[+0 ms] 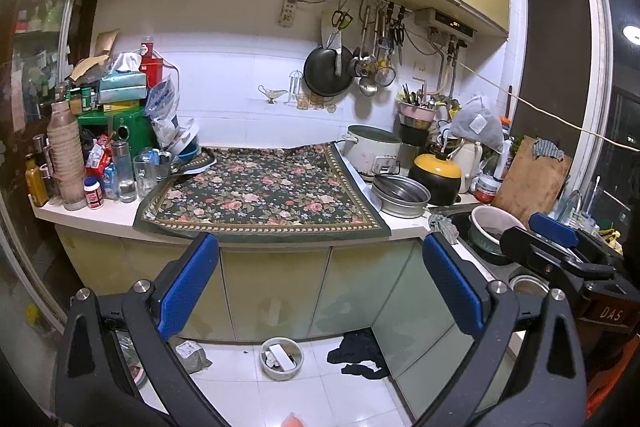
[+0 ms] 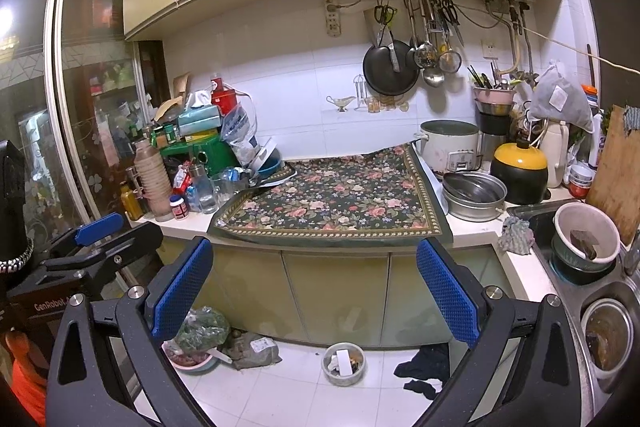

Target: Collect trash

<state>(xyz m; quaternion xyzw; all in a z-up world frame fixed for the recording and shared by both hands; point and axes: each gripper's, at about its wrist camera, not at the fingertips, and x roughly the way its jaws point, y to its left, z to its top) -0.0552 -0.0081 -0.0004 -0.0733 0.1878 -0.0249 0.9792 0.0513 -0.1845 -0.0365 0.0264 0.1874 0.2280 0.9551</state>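
Observation:
Both grippers are held in front of the kitchen counter, well short of it. My left gripper (image 1: 320, 251) is open and empty, its blue pads wide apart. My right gripper (image 2: 314, 255) is open and empty too. On the white floor below the cabinets lie a small metal bowl with scraps (image 1: 282, 358) (image 2: 344, 363), a dark crumpled cloth (image 1: 360, 353) (image 2: 424, 367), a grey packet (image 1: 192, 355) (image 2: 256, 349) and a bag of greens over a pink bowl (image 2: 200, 335). The right gripper shows at the right of the left wrist view (image 1: 556, 247).
A floral cloth (image 1: 260, 195) (image 2: 332, 203) covers the counter's middle. Bottles, glasses and boxes crowd the left (image 1: 100, 155). Pots and a rice cooker (image 2: 452, 147) stand at the right. A sink with bowls (image 2: 584, 247) lies far right. A glass door (image 2: 60, 147) stands at the left.

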